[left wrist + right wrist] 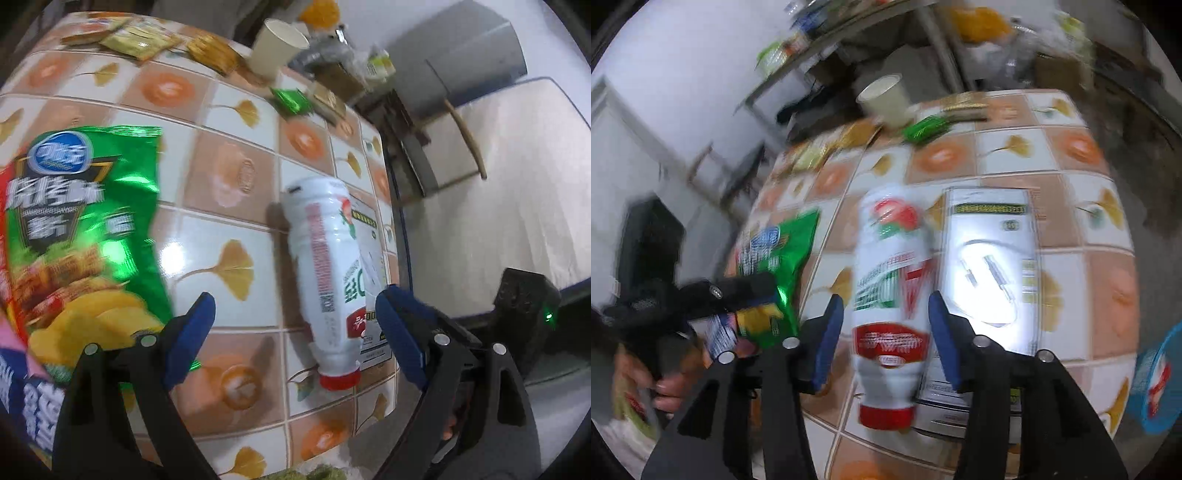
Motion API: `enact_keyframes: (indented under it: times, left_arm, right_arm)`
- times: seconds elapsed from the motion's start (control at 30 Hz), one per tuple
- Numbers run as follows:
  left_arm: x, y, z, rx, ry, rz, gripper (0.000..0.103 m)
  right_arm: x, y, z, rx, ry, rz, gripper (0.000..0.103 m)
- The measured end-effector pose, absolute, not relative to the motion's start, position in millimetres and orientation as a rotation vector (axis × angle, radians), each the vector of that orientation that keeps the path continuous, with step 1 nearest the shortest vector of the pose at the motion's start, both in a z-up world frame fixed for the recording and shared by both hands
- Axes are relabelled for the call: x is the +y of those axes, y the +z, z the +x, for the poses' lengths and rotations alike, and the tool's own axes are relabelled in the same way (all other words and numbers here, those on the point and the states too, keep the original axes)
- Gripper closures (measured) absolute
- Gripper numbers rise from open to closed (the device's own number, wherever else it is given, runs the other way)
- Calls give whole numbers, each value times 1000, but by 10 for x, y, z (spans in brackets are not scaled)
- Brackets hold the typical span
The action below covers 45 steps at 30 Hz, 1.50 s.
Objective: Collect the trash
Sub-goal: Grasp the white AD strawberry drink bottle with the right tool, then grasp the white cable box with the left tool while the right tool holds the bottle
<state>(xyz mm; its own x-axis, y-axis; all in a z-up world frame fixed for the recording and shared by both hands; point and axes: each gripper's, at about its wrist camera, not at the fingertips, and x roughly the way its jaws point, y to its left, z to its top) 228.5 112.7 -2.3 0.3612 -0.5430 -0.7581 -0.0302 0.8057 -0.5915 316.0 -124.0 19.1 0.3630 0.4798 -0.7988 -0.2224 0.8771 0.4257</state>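
The white bottle [890, 302], lying red cap toward the near table [1071, 155] edge, is being straddled lengthwise by the half-open, not-yet-gripping right gripper [886, 332], while the wide-open, empty left gripper [295, 325] is being kept just beside it.

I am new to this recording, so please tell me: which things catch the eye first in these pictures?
A white bottle with a red cap lies on the tiled table, between the fingers of the open right gripper. To its left lies a shiny green chip bag. A paper cup stands at the far edge.
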Motion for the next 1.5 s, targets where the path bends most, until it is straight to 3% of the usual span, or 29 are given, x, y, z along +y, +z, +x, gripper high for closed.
enact_keyframes:
  times: [0.43, 0.73, 0.97, 1.1, 1.3, 1.5]
  left_arm:
    - [1341, 68, 2007, 1117, -315, -565, 19]
    - [1414, 136, 1918, 1086, -296, -567, 19]
    - [1491, 151, 1917, 1075, -266, -564, 19]
    - [1474, 152, 1944, 1074, -265, -562, 19]
    - [1218, 109, 2028, 1096, -312, -524, 19]
    - [790, -58, 2142, 1139, -383, -482, 19]
  right_arm:
    - [-667, -38, 3343, 1197, 390, -1, 44]
    - [-593, -236, 3417, 1302, 472, 128, 48]
    - [-867, -241, 3366, 1298, 536, 406, 48]
    - [-1125, 38, 3249, 1201, 553, 475, 48]
    - [-1914, 547, 3047, 1024, 376, 473, 48]
    - [-2393, 313, 3066, 1087, 153, 405, 48]
